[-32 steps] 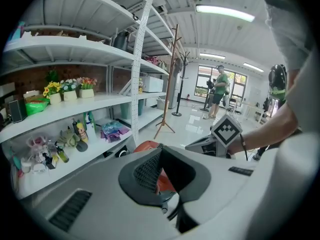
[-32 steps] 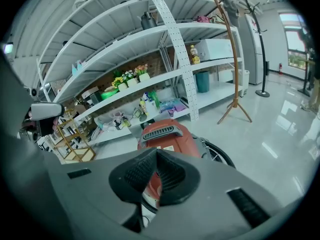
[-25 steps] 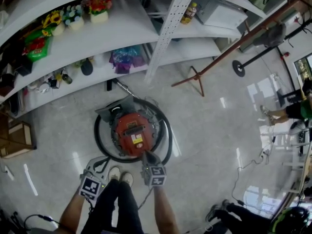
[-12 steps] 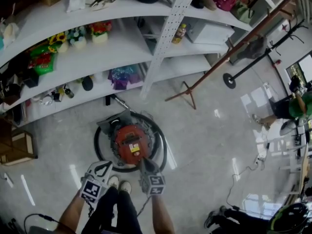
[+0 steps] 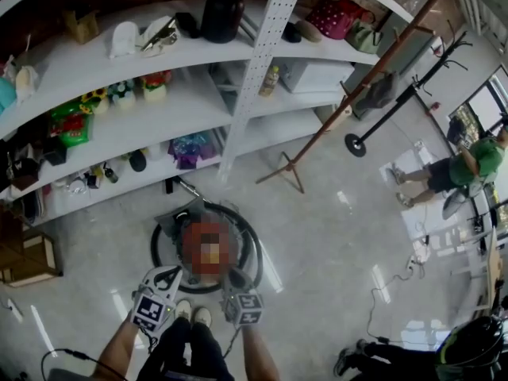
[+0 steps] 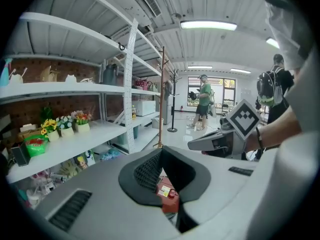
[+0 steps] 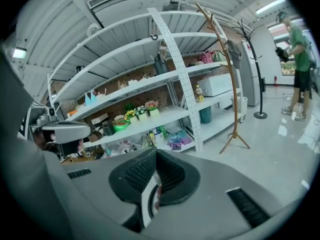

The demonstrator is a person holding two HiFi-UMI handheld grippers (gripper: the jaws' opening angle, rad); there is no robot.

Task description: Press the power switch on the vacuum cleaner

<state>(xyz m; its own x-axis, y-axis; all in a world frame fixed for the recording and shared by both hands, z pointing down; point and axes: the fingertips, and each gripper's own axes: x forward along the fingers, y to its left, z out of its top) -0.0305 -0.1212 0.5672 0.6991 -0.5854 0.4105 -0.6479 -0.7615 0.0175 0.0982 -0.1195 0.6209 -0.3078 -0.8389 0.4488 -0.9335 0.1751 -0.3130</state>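
Note:
The red vacuum cleaner [image 5: 208,248] stands on the pale floor, ringed by its black hose [image 5: 258,252], just ahead of my shoes. My right gripper [image 5: 235,277] hovers over the vacuum's near right edge, jaws together. My left gripper [image 5: 164,276] hangs above the hose at the near left, also shut and empty. In the left gripper view the left gripper [image 6: 161,151] has its tips meeting, and the vacuum's red top with a yellow label [image 6: 166,196] shows below them. The right gripper [image 7: 155,153] is closed too, with only a sliver of hose and red beneath it.
White shelves [image 5: 198,125] with flower pots and small goods run behind the vacuum. A wooden coat stand [image 5: 290,173] and a black stand [image 5: 357,144] are at the right. Cables [image 5: 381,292] trail on the floor. A person in green [image 5: 468,165] stands far right.
The head view has lifted, showing more shelves and a smaller vacuum. The right gripper has come back off the red body toward me. The left gripper has risen beside it.

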